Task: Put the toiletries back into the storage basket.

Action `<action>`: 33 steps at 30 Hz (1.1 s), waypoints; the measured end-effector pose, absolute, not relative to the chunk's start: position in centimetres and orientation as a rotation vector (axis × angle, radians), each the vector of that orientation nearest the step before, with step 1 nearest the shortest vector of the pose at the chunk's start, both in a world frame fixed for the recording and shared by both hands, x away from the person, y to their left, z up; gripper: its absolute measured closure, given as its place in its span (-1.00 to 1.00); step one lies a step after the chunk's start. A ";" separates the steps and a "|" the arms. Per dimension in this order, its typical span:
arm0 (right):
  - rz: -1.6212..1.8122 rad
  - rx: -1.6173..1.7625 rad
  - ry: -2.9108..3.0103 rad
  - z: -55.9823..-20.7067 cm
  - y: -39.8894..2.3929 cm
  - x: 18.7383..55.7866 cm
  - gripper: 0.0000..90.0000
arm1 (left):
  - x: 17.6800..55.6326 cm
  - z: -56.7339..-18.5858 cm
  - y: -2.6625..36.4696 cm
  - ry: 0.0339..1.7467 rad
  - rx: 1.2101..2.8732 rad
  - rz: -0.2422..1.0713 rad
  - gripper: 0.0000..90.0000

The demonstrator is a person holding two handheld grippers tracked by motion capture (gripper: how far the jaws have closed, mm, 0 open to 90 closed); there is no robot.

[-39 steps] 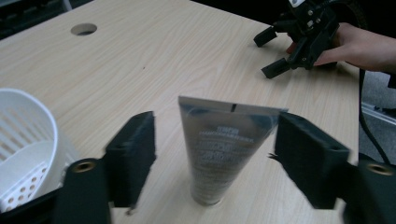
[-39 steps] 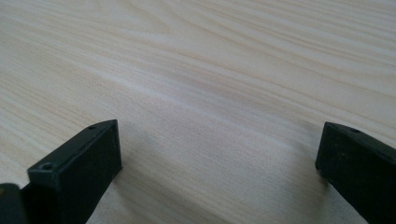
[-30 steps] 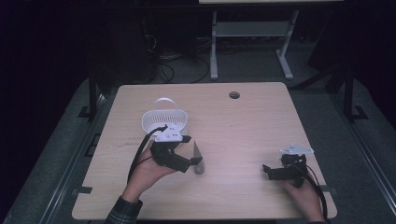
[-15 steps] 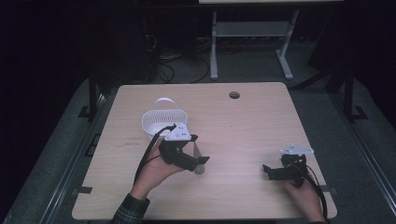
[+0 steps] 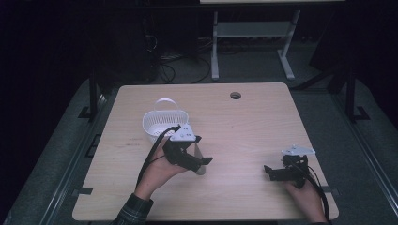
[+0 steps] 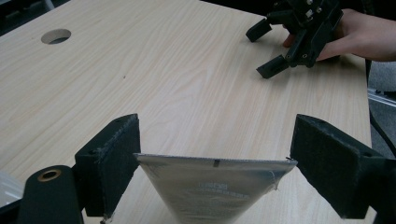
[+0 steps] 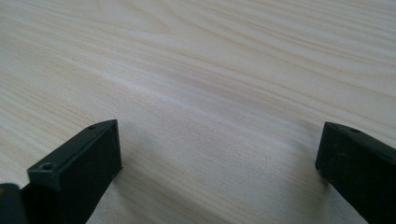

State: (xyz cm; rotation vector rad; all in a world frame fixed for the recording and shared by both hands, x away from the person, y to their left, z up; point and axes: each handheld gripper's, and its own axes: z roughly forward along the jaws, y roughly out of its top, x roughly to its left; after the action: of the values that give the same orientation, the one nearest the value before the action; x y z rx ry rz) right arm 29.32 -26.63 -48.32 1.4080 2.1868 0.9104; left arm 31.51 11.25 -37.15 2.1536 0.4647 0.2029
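Pouch (image 6: pixel 215 191), a silvery foil-like packet with faint print on its face, sits between the jaws of the left gripper (image 6: pixel 212 172), just in front of the white basket (image 5: pixel 164 123) on the table (image 5: pixel 244 131) and a little toward the person's side of it. It looks light and thin-walled, probably soft and easily crumpled, with a slick skin that could slide out of a loose grip. Its flat sealed top edge seems the stiffest part, and the black pads (image 6: pixel 116 158) meet it there, one at each corner; that is likely the best place to hold, since squeezing the belly would only buckle it.

In the left gripper view the jaws stand fairly wide, about the width of the pouch's top edge. One pad touches its corner; the other corner reaches the far pad, though whether it presses firmly I cannot tell. In the high view the pouch (image 5: pixel 199 159) tilts under the gripper.

Well away from the basket, near the table's opposite edge, the right gripper (image 5: pixel 277 172) rests low over bare wood, jaws spread wide and holding nothing.
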 end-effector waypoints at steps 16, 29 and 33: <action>0.911 1.408 2.187 -48.3 -26.6 29.3 -1.00 | 31.6 -37.3 11.2 0.468 2.165 0.197 -0.47; 0.910 1.407 2.187 -48.3 -26.6 29.3 -1.00 | 31.7 -37.3 11.4 0.480 2.152 0.201 -0.35; 0.910 1.408 2.187 -48.3 -26.6 29.3 -1.00 | 31.8 -37.2 11.5 0.487 2.153 0.197 -0.34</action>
State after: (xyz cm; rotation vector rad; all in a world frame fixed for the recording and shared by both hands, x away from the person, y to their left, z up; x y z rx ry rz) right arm 29.32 -26.63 -48.32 1.4078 2.1865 0.9102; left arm 31.79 11.46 -37.23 2.1527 0.4870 0.1968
